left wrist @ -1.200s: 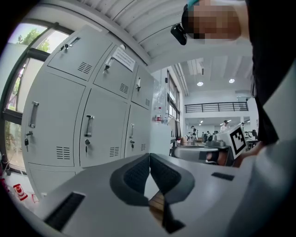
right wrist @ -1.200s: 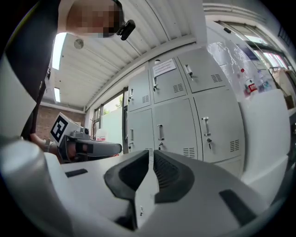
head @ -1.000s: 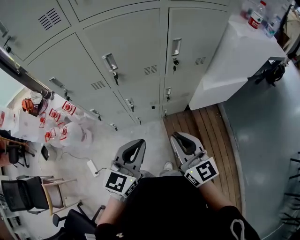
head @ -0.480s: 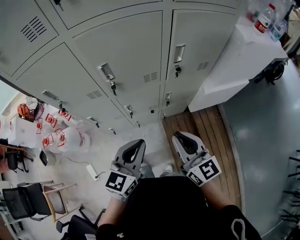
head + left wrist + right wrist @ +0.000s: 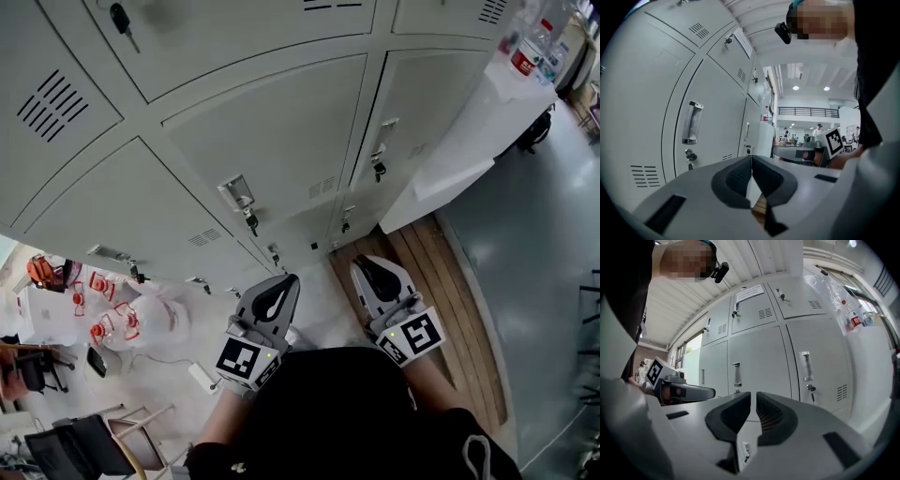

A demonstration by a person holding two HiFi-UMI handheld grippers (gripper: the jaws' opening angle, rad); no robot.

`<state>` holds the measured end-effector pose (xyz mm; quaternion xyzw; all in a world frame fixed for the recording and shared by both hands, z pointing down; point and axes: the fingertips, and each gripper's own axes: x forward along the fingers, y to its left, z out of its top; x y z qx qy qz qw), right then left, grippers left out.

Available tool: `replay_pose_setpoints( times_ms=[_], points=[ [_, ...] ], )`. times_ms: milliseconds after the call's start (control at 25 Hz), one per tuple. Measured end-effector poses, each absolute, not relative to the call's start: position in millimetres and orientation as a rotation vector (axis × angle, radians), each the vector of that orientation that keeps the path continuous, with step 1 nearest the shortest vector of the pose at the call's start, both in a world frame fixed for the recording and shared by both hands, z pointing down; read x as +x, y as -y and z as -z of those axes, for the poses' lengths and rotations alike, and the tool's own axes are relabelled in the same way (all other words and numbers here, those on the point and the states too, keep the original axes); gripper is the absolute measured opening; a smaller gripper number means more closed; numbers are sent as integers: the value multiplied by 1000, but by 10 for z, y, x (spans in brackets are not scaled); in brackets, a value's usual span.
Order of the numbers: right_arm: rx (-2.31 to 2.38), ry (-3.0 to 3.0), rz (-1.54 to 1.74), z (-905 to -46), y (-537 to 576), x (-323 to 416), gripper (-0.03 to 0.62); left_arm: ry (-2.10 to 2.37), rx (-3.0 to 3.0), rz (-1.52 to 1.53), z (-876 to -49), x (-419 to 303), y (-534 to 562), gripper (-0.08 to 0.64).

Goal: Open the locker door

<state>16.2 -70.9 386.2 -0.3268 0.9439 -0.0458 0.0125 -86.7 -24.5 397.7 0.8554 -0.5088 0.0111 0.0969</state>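
In the head view both tools are held low against the body, well apart from the lockers. The left gripper (image 5: 284, 281) and the right gripper (image 5: 361, 265) are both clenched and carry nothing. The nearest locker door (image 5: 272, 141) stands shut at about twelve o'clock from the left gripper, its handle (image 5: 239, 195) near its lower edge with a key (image 5: 251, 222) hanging just under it. A neighbouring door (image 5: 422, 103) with a second handle (image 5: 384, 131) lies at about twelve o'clock from the right gripper. I cannot tell which door is meant, so the step in hand is judged to be the approach. In the left gripper view the left gripper (image 5: 751, 159) has its jaws pressed together with nothing between them. A recessed handle (image 5: 692, 123) sits at ten o'clock from the tips, with a lock (image 5: 690, 154) below it. The jaws would need to part before they reach the pull. In the right gripper view the right gripper (image 5: 753, 397) shows only a sliver of gap and holds nothing. One handle (image 5: 736, 373) stands at eleven o'clock and another handle (image 5: 805, 365), with a dangling key (image 5: 811, 388), at two o'clock. To do it well, choose one gripper, open it early, take the pull across its narrow width clear of the key, then draw outward along the hinge arc.
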Motion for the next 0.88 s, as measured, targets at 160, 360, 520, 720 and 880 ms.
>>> replay_pose_setpoints(
  times_ms=[160, 360, 520, 720, 880],
  points=[
    [-1174, -2897, 115, -3881, 948, 48, 35, 1411, 2579, -52, -3956, -1061, 339, 23],
    [-1338, -2842, 80, -3845, 1233, 165, 38, 1339, 2603, -81, -4008, -1158, 424, 23],
    [-1424, -2837, 42, -3858, 1487, 321, 46, 1347, 2590, -89, -4024, -1173, 529, 23],
    [-1445, -2866, 21, -3930, 1842, 460, 109, 1403, 2547, -99, -4013, -1127, 659, 23],
    [-1477, -2886, 3, -4023, 2122, 576, 137, 1465, 2499, -111, -4041, -1085, 730, 23]
  ],
)
